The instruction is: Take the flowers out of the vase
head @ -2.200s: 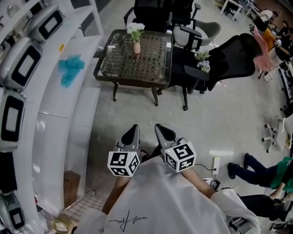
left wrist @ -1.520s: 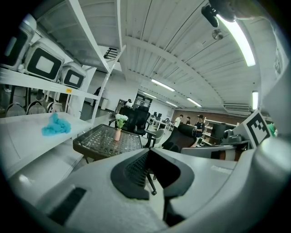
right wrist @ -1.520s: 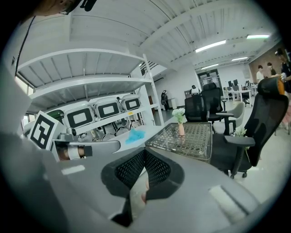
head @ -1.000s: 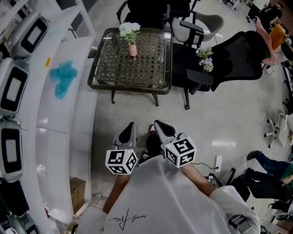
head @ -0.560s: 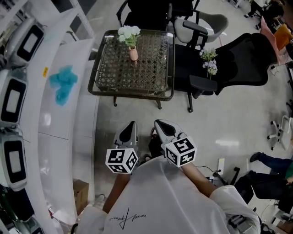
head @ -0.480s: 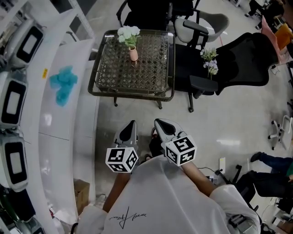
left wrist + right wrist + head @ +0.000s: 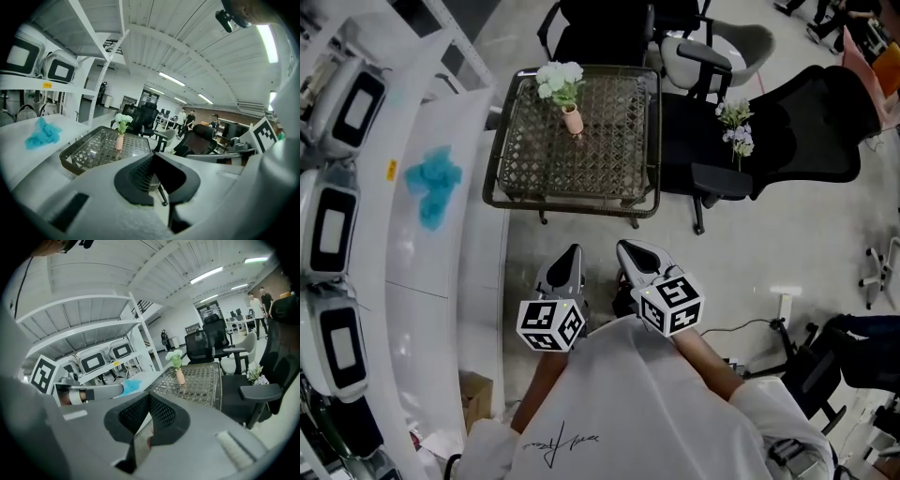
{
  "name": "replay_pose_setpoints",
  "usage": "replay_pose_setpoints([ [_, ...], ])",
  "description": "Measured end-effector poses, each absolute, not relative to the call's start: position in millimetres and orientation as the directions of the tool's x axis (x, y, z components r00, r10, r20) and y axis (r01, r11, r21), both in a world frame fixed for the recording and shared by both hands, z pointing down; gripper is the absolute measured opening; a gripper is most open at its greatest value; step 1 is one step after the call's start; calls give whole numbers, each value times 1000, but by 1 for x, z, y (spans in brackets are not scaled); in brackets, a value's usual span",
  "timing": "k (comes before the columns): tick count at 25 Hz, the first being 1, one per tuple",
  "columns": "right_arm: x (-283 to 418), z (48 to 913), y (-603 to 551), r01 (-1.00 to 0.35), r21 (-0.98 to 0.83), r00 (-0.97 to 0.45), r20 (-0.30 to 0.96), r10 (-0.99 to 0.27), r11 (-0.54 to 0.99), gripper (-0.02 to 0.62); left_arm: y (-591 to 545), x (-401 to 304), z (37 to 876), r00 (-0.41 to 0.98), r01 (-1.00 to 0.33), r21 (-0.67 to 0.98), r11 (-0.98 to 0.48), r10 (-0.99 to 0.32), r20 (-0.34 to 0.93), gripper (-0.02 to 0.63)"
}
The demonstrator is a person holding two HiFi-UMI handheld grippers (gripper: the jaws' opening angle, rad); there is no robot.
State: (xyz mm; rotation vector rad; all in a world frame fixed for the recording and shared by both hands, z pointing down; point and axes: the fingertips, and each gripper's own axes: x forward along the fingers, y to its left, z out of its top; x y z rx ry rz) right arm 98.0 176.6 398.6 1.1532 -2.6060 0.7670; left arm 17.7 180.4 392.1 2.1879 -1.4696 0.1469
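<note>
While vase (image 7: pixel 572 120) tops table (image 7: pixel 572 200), blk chair (image 7: pixel 806 131) w/ bouquet (image 7: pixel 736 127) stands beside.

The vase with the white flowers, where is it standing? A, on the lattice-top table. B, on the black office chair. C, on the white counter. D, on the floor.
A: the vase stands upright on the table, towards its far left corner in the head view.

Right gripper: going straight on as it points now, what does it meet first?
Probably the near rim of the low table, after open floor; the vase stands farther back on it. Depth is unclear.
</note>
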Motion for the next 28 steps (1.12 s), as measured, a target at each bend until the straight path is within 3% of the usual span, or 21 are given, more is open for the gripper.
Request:
replay_pose_setpoints([
  [28, 103, 402, 126, -720, -380, -693, 376, -615, 580, 6, 126, 9, 387, 340, -917, 323, -233, -880, 333, 5],
])
